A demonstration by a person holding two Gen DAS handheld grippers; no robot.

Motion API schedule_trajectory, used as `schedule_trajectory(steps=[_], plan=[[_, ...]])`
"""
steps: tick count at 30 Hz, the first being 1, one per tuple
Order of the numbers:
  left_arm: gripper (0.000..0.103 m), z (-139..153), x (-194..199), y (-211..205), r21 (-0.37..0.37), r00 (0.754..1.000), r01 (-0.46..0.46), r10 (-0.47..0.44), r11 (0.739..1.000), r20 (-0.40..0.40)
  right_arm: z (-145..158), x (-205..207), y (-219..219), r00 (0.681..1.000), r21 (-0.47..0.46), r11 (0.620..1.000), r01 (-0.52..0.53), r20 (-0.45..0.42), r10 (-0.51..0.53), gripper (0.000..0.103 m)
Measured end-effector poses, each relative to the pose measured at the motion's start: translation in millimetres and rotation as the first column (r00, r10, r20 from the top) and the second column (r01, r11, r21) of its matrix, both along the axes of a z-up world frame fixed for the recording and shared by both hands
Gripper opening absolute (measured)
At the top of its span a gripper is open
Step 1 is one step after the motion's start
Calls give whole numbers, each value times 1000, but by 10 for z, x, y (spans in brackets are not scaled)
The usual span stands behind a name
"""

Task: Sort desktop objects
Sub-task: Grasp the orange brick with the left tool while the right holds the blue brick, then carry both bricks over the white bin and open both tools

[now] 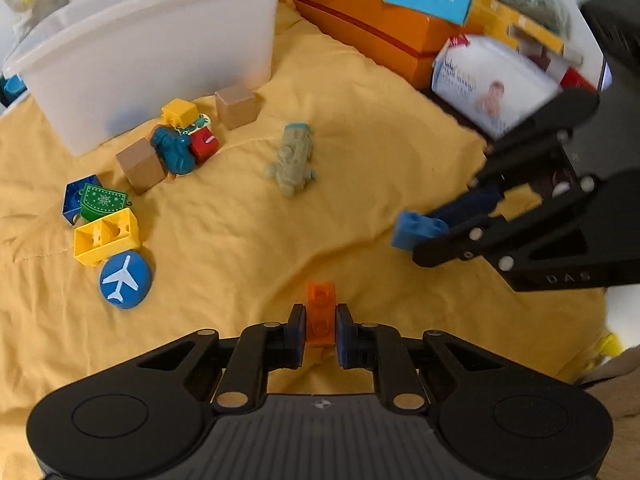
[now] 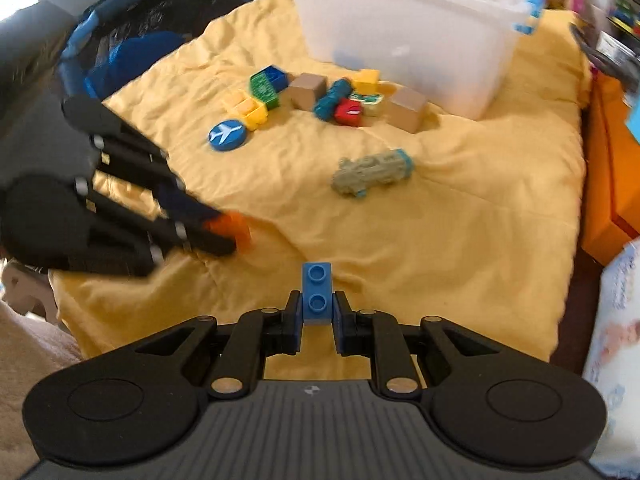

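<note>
Each brick is pinched only at its near end and sticks out past the fingertips, so, as I judge it, a quick swing toward the bin (image 1: 152,52) could twist one loose onto the yellow cloth (image 1: 360,168). The left gripper (image 1: 320,330) is clamped on the orange brick (image 1: 320,312) and the right gripper (image 2: 317,312) on the blue brick (image 2: 317,288), both held above the cloth, well short of the bin and the toys beside it

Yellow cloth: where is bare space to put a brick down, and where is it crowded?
Bare yellow cloth lies between the grey-green toy vehicle and the right tool, reaching the orange box. It is crowded in front of the white bin, where blocks cluster from the airplane disc to a tan cube.
</note>
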State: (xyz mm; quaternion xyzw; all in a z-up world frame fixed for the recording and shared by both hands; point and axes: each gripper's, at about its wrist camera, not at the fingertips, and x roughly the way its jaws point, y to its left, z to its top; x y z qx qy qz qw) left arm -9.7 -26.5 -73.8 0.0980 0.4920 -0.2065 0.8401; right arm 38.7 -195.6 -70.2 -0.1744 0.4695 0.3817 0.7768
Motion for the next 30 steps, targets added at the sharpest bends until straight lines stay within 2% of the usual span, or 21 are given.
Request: schedule_trajectory(steps=[2, 3, 7, 11, 12, 13, 16, 20, 24, 27, 30], plan=[[29, 7, -73, -43, 28, 999, 1, -2, 1000, 38, -45, -14, 64, 1000, -29, 999, -18, 15, 18, 21], [32, 17, -94, -43, 28, 999, -5, 3, 1000, 48, -63, -19, 80, 999, -39, 999, -23, 23, 24, 29], [33, 51, -98, 55, -51, 997, -50, 53, 997, 53, -80, -21, 58, 1000, -19, 1000, -15, 19, 15, 30], [32, 13, -100, 92, -75, 996, -74, 78, 994, 47, -85, -43, 55, 999, -25, 1000, -10, 39, 11, 29], [28, -2, -94, 102, -89, 996, -76, 80, 993, 42, -95, -49, 50, 999, -27, 1000, -4, 45, 6, 26], [17, -18, -94, 111, -107, 996, -76, 80, 991, 36, -116, -49, 43, 999, -27, 1000, 1, 41, 0, 19], [17, -3, -95, 148, -150, 995, -90, 95, 985, 24, -160, -71, 6, 999, -14, 1000, 19, 36, -19, 17], [17, 226, -100, 187, -153, 992, -84, 96, 985, 77, 3, -79, -57, 996, 18, 998, 53, 65, -54, 17], [17, 573, 67, 283, -170, 977, -95, 125, 981, 174, 229, 35, -80, 989, 58, 994, 94, 112, -100, 17], [17, 812, 349, 401, -230, 965, -108, 157, 967, 209, 478, 205, -28, 973, 89, 990, 113, 191, -128, 17], [17, 1072, 655, 483, -241, 947, -107, 172, 965, 270, 772, 415, 75, 940, 123, 983, 133, 299, -165, 17]])
